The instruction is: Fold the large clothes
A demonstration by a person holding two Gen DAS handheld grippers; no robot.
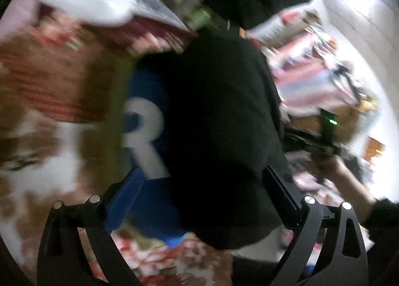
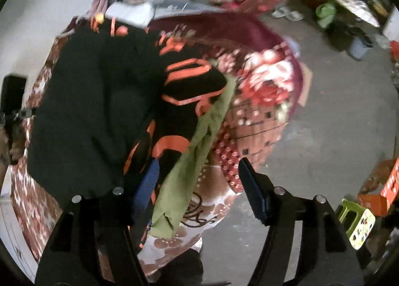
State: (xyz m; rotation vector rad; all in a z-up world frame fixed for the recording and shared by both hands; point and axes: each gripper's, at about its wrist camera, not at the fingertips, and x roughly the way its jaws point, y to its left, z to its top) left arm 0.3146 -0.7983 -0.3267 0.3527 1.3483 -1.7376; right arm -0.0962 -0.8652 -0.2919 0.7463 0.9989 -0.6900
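Left wrist view first: the left gripper [image 1: 202,186] has its jaws spread wide, with the black garment [image 1: 219,124] bunched up between them, but whether they actually pinch it I can't tell. The fabric runs from about 6 o'clock up toward 12, a dark lump with a blue patch carrying a white letter R [image 1: 144,134] at 9 o'clock. Everything's pretty motion-blurred.

Right wrist view: the right gripper [image 2: 197,186] is open too, fingers well apart, nothing clamped. The black garment [image 2: 99,101] lies spread at 10 o'clock on the floral bed cover [image 2: 259,86], its orange print [image 2: 189,66] toward 12. An olive-green cloth [image 2: 199,156] hangs between the fingers, long axis running 6 to 1 o'clock. Grey floor [image 2: 336,111] sits at 3 o'clock.
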